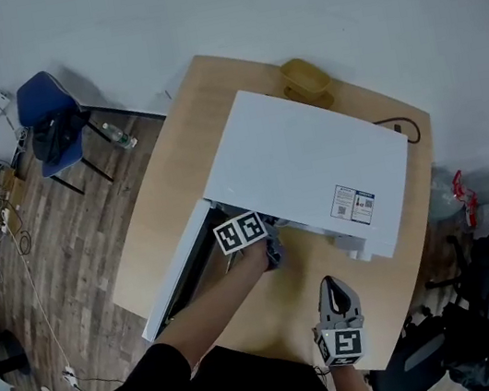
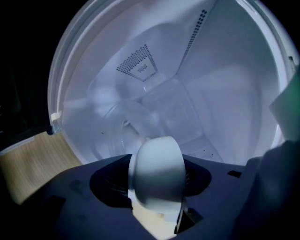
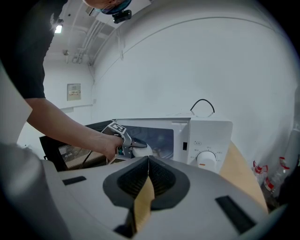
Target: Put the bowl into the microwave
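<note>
A white bowl (image 2: 157, 183) sits between the jaws of my left gripper (image 2: 157, 163), which is shut on it. The bowl hangs at the mouth of the white microwave (image 1: 306, 170), just in front of the glass turntable (image 2: 140, 122) inside the cavity. In the right gripper view the same bowl (image 3: 140, 150) shows in the left gripper (image 3: 127, 144) at the microwave's opening (image 3: 154, 138). The microwave door (image 1: 178, 272) stands swung open to the left. My right gripper (image 1: 336, 288) is shut and holds nothing, over the table's front edge and pointing at the microwave.
The microwave stands on a wooden table (image 1: 177, 183). A yellow bowl (image 1: 305, 76) sits behind it, and a black cable (image 1: 406, 126) runs off its far right corner. A blue chair (image 1: 49, 121) and a bottle (image 1: 120, 137) are on the floor to the left.
</note>
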The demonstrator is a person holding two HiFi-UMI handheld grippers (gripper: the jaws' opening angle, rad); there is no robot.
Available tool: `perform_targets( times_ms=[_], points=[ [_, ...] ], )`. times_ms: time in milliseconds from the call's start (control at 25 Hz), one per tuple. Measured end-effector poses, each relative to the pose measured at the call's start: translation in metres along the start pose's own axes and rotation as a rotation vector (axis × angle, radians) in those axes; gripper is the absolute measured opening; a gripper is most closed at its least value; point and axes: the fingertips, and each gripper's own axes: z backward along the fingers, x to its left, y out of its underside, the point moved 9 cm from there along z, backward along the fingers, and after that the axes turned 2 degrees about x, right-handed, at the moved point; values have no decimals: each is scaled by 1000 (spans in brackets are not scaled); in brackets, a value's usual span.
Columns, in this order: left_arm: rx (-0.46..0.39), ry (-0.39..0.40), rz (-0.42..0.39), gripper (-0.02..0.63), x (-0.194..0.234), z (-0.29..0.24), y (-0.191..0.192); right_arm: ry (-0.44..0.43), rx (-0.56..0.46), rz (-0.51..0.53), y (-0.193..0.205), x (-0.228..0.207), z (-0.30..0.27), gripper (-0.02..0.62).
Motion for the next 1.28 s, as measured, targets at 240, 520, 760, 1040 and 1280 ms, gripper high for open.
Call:
perform_targets(
  times_ms=[240, 520, 760, 1040, 1280],
  points=[
    [-60, -10, -115, 227, 3, -3, -11, 1, 22, 8, 12, -4, 3, 61],
    [-126, -39, -255, 279, -3, -5, -18, -14, 51, 27, 14, -3, 2, 61],
    [-159, -63, -330, 319, -4, -8, -18, -35, 79, 21, 24, -5, 4, 61],
    [-187, -95, -428, 333, 2, -10, -22, -40, 96, 67, 27, -4, 7, 61],
    [-208, -114, -496, 347, 5, -8, -24, -54, 95, 86, 26, 2, 8, 61]
  ],
)
